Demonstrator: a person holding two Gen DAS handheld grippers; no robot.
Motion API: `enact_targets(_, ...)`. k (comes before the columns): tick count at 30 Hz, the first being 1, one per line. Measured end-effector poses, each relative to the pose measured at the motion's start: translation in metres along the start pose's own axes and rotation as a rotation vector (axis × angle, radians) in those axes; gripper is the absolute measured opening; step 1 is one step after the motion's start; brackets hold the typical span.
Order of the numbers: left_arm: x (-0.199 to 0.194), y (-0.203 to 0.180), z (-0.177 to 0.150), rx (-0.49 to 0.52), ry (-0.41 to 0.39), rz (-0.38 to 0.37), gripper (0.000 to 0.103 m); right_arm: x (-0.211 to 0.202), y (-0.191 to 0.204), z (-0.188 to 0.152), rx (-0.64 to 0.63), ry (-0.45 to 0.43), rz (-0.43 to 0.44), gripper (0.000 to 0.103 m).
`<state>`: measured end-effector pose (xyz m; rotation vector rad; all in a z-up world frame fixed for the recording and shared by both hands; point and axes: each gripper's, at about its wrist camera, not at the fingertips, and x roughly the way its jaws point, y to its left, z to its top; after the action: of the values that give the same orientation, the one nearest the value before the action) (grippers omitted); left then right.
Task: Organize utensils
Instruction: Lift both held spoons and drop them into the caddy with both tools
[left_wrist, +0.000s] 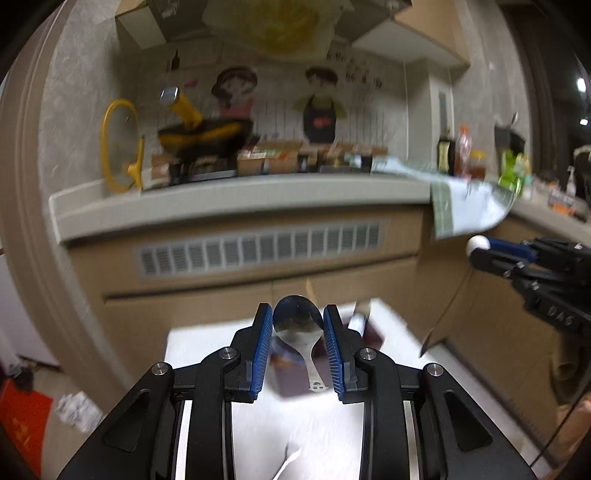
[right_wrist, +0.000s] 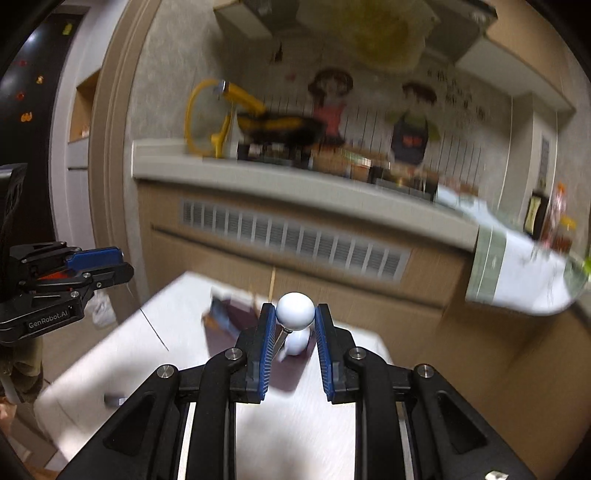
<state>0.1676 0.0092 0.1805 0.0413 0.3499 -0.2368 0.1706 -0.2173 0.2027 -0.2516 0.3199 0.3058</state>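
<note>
Your left gripper (left_wrist: 298, 325) is pinching a metal spoon (left_wrist: 300, 328) by the edges of its bowl, and your right gripper (right_wrist: 295, 321) is clamped on a utensil with a white ball end (right_wrist: 295, 311). Both tools are lifted clear above the white table (left_wrist: 314, 424), with open air around each and a wide gap between the two grippers. The table's far edge lies just short of the brown cabinet front (left_wrist: 258, 291), under the overhang of the grey counter (left_wrist: 221, 199), so room ahead is limited. A dark tray (right_wrist: 236, 321) sits near the table's far edge, below both tools.

The spoon's long axis runs along your fingers: bowl pointing away towards the cabinet, short handle back towards the camera. It is shiny steel with a rounded bowl. The white utensil also points forward, ball end outermost, with a thin metal stem slanting back and down between the pads; its lower part is blurred.
</note>
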Motion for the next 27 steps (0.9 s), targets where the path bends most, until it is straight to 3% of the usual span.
enact_targets(5, 0.028, 0.004, 0.028, 0.021, -0.031, -0.031, 0.029, 0.025, -0.002, 0.029, -0.038, -0.034, -0.019, 0.02)
enact_targets(10, 0.079, 0.014, 0.035, 0.002, 0.008, -0.052, 0.029, 0.075, 0.001, 0.033, -0.061, 0.009, -0.027, 0.02)
enact_targets(18, 0.146, 0.028, 0.007, -0.054, 0.129, -0.089, 0.029, 0.157, 0.0, 0.004, -0.054, 0.159, -0.001, 0.02)
enact_targets(27, 0.208, 0.031, -0.036, -0.101, 0.28, -0.127, 0.029, 0.216, 0.003, -0.042, -0.029, 0.319, 0.068, 0.02)
